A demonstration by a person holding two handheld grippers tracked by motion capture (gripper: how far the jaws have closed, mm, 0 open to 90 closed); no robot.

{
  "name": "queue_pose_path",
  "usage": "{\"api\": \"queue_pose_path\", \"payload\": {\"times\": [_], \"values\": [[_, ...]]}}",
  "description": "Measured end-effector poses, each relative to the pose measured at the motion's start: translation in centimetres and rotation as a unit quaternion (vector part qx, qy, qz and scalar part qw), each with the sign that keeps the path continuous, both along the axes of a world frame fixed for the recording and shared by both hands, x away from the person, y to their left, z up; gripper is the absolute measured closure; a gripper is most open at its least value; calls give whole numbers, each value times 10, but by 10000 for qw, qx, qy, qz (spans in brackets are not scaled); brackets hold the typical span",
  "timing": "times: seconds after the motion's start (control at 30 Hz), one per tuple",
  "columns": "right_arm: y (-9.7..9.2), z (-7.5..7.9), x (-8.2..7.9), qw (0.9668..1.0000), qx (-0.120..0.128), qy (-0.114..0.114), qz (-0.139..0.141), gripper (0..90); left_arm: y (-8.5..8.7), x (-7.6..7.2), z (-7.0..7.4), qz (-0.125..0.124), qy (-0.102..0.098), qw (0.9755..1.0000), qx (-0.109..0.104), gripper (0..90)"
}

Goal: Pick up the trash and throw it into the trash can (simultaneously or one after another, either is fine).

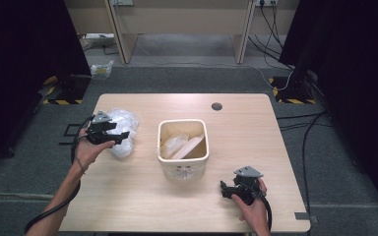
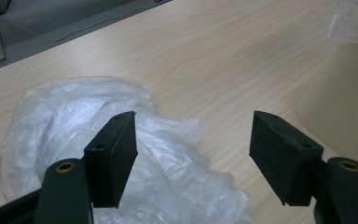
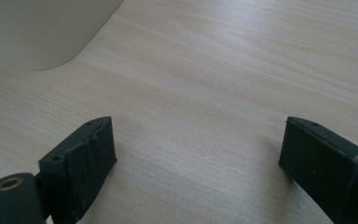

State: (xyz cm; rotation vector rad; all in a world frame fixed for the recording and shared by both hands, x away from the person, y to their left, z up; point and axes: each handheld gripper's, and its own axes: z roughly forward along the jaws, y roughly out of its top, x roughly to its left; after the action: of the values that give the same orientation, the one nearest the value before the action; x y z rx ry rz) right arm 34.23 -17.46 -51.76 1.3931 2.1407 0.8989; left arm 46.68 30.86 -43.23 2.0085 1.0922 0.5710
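At the lower right of the high view, the right gripper [image 1: 229, 191] rests low over bare table [image 1: 142, 201], its jaws spread with nothing between them. Farther up, at centre, stands the cream bin [image 1: 183, 164] with scraps already inside. At middle left the left gripper [image 1: 123, 136] hangs over the crumpled clear plastic bag [image 1: 123, 129], released, not yet pinching. This looks like the reach before a grasp; next it should drop and close on a fold. The left gripper view shows the bag [image 2: 168, 177] lying partly between the jaws, untouched by the pads.
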Motion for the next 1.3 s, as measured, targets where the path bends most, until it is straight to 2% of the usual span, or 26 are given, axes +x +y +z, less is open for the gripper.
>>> {"api": "queue_pose_path", "payload": {"times": [0.23, 0.77, 0.93, 1.17, 1.3], "values": [[0, 0, 0, 10000, -1, 0, 0, 106, 7, 11, -13, 186, 54, 9998, 58, 313], [0, 0, 0, 10000, -1, -1, 1, 106, 13, 29, -31, 535, 124, 9973, 483, 268], [0, 0, 0, 10000, 1, 1, 0, 106, 11, 35, -39, 577, 246, 9966, 542, 247], [0, 0, 0, 10000, 0, -1, 0, 105, 6, 43, -52, 599, 469, 9943, 751, 221], [0, 0, 0, 10000, -2, -2, 4, 106, 2, 44, -60, 524, 495, 9931, 930, 284]]}}
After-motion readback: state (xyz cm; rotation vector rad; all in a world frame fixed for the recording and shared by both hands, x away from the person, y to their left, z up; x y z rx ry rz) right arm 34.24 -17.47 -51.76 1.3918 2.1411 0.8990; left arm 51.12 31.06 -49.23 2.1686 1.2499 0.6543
